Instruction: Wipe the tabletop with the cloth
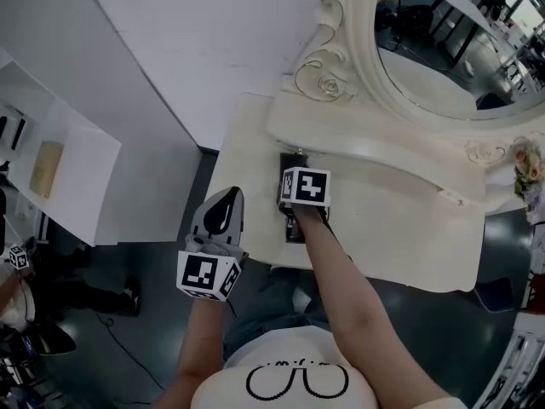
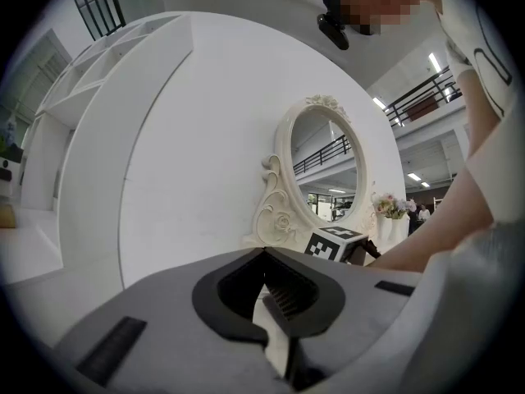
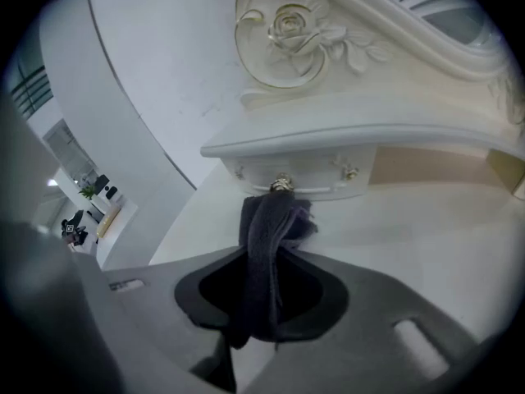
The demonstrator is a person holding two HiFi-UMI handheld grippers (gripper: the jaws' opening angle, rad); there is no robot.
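A dark grey cloth [image 3: 267,257] hangs bunched between the jaws of my right gripper [image 3: 275,216], which is shut on it. The gripper tilts down over the left part of the cream tabletop [image 1: 392,220], close to a small drawer with a brass knob [image 3: 281,185]. In the head view the right gripper [image 1: 294,164] sits under its marker cube [image 1: 304,186], and the cloth [image 1: 291,154] shows as a dark patch just beyond it. My left gripper [image 1: 228,196] is held off the table's left edge, over the floor. Its jaws meet at the tips [image 2: 264,253] with nothing between them.
An ornate oval mirror [image 1: 443,66] with carved roses stands at the back of the table. Flowers [image 1: 528,173] stand at the far right. A white wall panel [image 1: 196,41] runs beside the table's left end, and white shelves [image 1: 60,169] lie further left.
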